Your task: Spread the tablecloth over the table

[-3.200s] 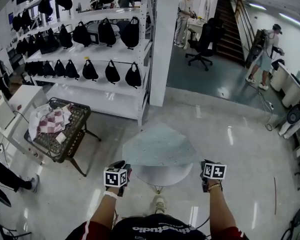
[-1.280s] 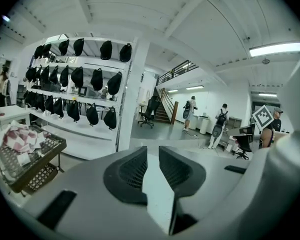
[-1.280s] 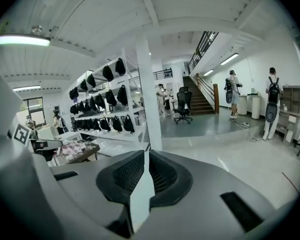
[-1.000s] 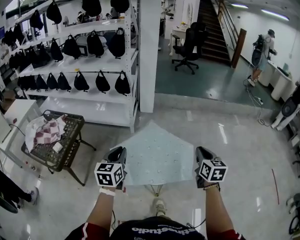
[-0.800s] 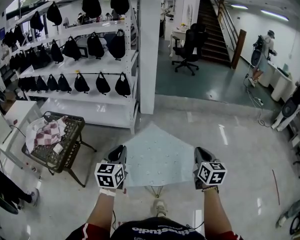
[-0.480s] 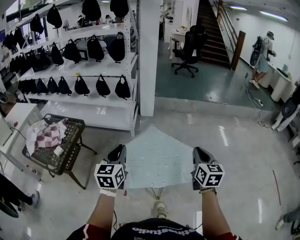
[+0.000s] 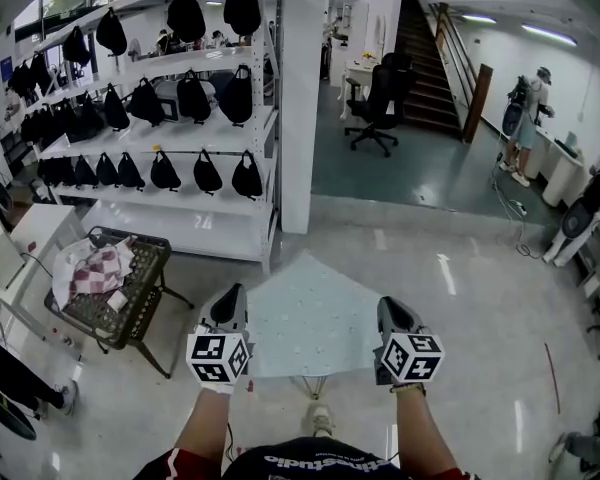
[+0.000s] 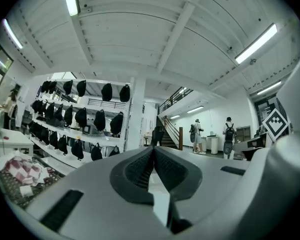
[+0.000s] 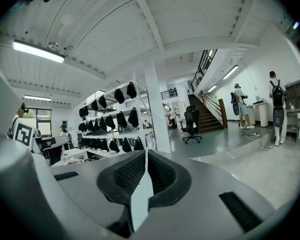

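A pale blue-green tablecloth (image 7: 310,318) with small dots hangs stretched between my two grippers, held up off the floor in front of me. My left gripper (image 7: 230,308) is shut on its near left edge, and my right gripper (image 7: 392,313) is shut on its near right edge. In the left gripper view a thin pale strip of cloth (image 8: 157,201) sits pinched in the left gripper (image 8: 153,151). The right gripper view shows the same: a strip of cloth (image 9: 140,196) in the right gripper (image 9: 146,156). The cloth hides the table, except for thin legs (image 7: 315,381) below its near edge.
A dark wire basket cart (image 7: 130,303) with checked cloths stands at my left. White shelving (image 7: 180,198) with black bags and a white pillar (image 7: 300,98) stand ahead. An office chair (image 7: 378,98) and a person (image 7: 525,108) are farther off, on the glossy floor.
Both grippers have risen toward the camera with the cloth between them. The right one has also drifted a little left. The cloth's near edge sits higher than before.
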Demonstrator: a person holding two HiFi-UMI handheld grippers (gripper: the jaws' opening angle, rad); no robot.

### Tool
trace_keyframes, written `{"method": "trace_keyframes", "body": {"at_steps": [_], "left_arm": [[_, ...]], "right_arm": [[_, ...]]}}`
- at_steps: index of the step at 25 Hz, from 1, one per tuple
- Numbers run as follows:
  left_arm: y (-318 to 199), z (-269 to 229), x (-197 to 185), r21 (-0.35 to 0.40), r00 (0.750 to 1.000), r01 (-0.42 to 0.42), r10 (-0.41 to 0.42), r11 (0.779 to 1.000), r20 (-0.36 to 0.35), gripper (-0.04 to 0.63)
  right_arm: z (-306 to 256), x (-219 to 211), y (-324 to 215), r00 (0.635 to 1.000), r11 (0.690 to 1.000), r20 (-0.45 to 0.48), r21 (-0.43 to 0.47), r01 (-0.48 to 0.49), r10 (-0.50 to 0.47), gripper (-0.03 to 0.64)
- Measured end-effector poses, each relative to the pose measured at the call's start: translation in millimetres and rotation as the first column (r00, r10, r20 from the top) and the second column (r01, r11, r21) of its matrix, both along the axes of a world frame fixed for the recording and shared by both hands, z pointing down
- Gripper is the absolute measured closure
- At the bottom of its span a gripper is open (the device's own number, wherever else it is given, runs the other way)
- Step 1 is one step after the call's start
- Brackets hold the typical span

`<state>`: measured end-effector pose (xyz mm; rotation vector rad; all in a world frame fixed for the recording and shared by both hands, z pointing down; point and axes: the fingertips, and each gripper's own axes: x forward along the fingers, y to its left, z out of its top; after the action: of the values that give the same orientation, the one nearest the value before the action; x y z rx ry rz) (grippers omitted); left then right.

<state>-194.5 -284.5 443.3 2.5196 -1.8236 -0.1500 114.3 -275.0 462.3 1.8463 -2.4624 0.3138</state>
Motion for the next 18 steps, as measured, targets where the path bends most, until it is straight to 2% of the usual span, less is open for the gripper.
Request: {"method": "trace_keyframes", "body": {"at_steps": [4,8,12,18], "left_arm": [[1,2,4,-0.040,1.000,-0.021,0.021,0.999,0.013,0.575],[1,1,4,-0.064,0.998,-0.020,0.023,0.998,0.056,0.575],[2,2,3,-0.086,0.998,-0.016,0.021,0.996,0.058,0.575],[3,13,16,-0.133,0.993,-0.097,0.104,0.986,0.048,0.575]], "right_arm": [[-14,1,3,1.000,1.000,-0.005,0.030,-0.008,0.009,0.577],[-26,1,5,1.000,0.997,-0.011,0.069,-0.021,0.022,0.577],[-32,0,8,0.999,0.995,-0.030,0.092,-0.028,0.031,0.577],[-24,-2,9,0.998,0.996,-0.054,0.079,-0.035,0.040,0.583]]}}
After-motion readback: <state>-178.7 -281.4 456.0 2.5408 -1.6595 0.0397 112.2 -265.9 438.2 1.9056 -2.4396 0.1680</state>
